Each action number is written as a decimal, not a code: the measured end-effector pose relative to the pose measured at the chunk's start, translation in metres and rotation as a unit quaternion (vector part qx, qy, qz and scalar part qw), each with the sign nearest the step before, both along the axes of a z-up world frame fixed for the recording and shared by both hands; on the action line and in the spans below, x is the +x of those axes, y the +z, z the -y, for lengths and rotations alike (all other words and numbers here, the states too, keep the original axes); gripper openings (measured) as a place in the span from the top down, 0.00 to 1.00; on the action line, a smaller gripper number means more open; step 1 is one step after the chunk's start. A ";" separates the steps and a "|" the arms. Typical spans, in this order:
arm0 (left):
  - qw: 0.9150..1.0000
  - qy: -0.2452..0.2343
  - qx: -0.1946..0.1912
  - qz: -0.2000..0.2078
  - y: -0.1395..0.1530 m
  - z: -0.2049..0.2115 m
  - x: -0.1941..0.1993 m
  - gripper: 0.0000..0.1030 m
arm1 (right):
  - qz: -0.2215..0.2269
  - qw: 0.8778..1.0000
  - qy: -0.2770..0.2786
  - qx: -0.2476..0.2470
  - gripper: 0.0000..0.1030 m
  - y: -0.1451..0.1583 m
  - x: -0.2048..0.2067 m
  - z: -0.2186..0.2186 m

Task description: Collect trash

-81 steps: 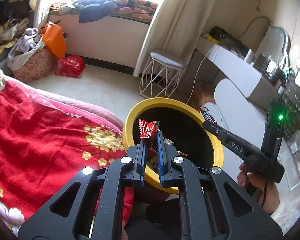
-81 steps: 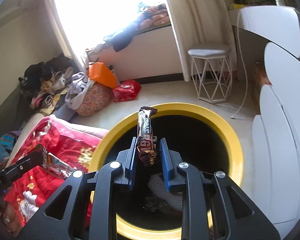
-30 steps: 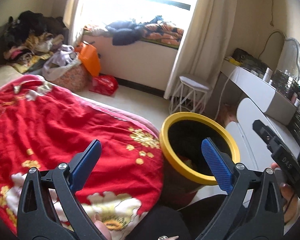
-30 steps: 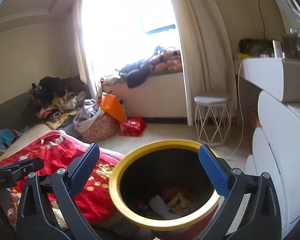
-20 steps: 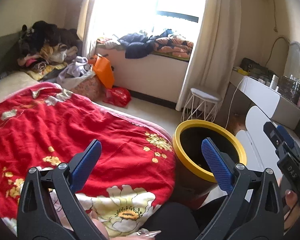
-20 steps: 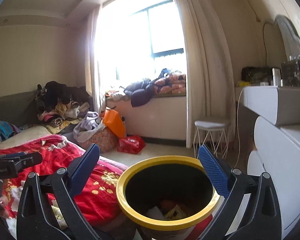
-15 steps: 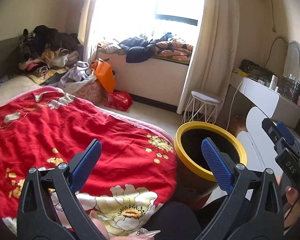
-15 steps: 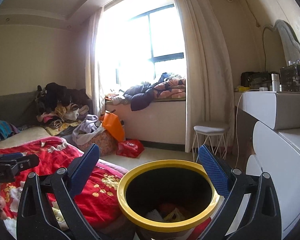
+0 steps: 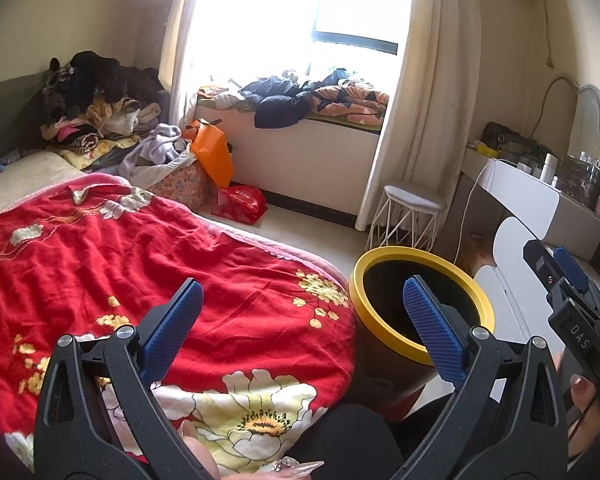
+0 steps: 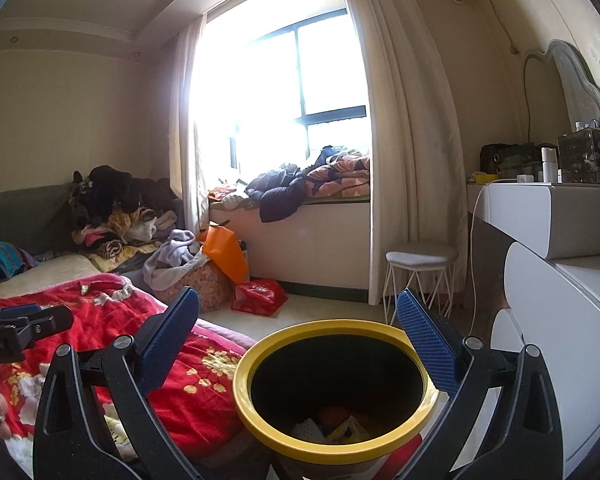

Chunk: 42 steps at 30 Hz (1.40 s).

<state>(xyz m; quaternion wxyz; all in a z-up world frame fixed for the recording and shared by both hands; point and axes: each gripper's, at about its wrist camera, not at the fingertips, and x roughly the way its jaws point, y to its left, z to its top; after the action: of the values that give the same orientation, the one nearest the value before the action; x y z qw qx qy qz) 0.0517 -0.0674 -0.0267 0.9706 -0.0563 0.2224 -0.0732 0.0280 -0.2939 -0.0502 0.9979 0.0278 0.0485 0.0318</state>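
A yellow-rimmed trash bin (image 9: 384,256) stands on the floor beside the bed; in the right wrist view its rim (image 10: 260,420) is close below me and several wrappers (image 10: 340,426) lie at its bottom. My left gripper (image 9: 300,320) is open and empty, held over the edge of the red floral blanket (image 9: 140,264). My right gripper (image 10: 298,334) is open and empty, above the near side of the bin. The right gripper also shows at the right edge of the left wrist view (image 9: 562,284). The left gripper shows at the left edge of the right wrist view (image 10: 18,326).
A white wire stool (image 9: 414,216) stands by the curtain. A white dressing table (image 10: 548,224) with bottles is on the right. A red bag (image 9: 242,204), an orange bag (image 9: 214,152) and a pile of clothes (image 9: 96,100) lie near the window seat.
Both grippers opened and dropped their wrappers into the bin, then drew back and up from it. Over the last half second both views barely shift.
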 end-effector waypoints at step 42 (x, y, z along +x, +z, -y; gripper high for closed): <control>1.000 0.001 0.003 -0.004 -0.004 -0.003 -0.001 0.10 | 0.001 1.000 -0.009 0.005 0.06 0.000 -0.001 0.002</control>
<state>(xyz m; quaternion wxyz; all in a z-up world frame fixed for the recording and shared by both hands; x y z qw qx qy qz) 0.0508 -0.0647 -0.0312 0.9699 -0.0544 0.2264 -0.0713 0.0273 -0.2964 -0.0505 0.9981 0.0331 0.0471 0.0226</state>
